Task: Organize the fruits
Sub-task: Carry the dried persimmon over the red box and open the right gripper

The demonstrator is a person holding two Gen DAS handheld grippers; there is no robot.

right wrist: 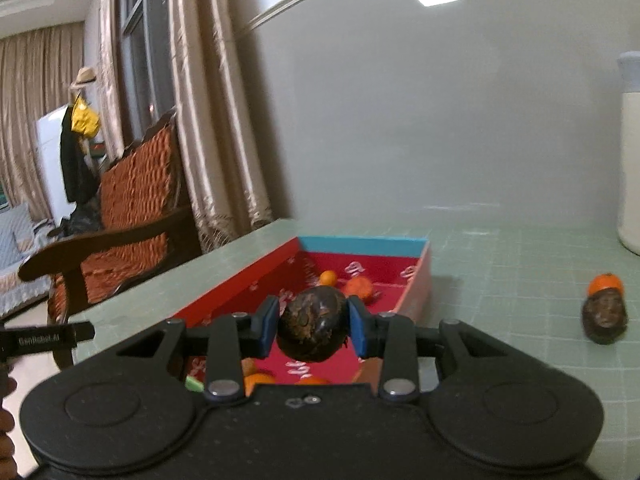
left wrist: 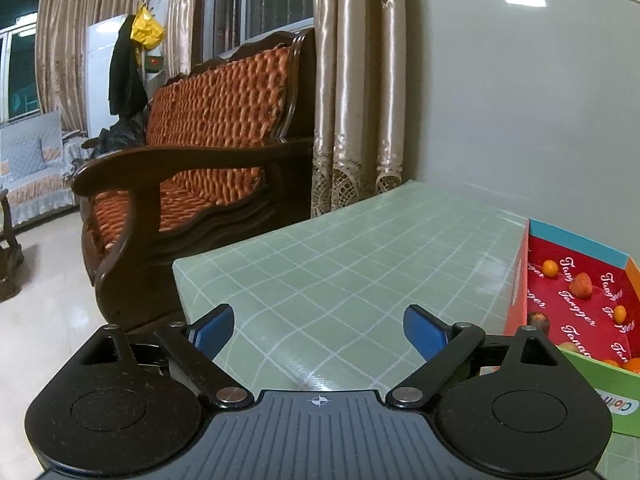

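Right tongs [right wrist: 313, 330] pinch a dark fruit [right wrist: 312, 326] between the blue pads, held above the near part of the red box [right wrist: 416, 292]. Left tongs [left wrist: 319, 330] are spread wide with nothing between them, hovering over the bare green counter [left wrist: 320, 248] just left of the box.

The step in hand looks like dropping this fruit into the box. To do it well, I would lower it until it nearly meets the red floor, over a free patch away from the orange fruits [right wrist: 358, 287] already inside, then part the pads slowly so it does not roll or bounce against the wall.

The held fruit is egg-shaped. Its long axis seems to run roughly forward and a little upward from the camera, narrow end pointing to the far blue wall of the box, broad end toward the lens; blur makes the exact tilt hard to judge.

Another dark fruit [right wrist: 604, 318] lies on the counter well to the right of the box, touching an orange one [right wrist: 606, 283] behind it.
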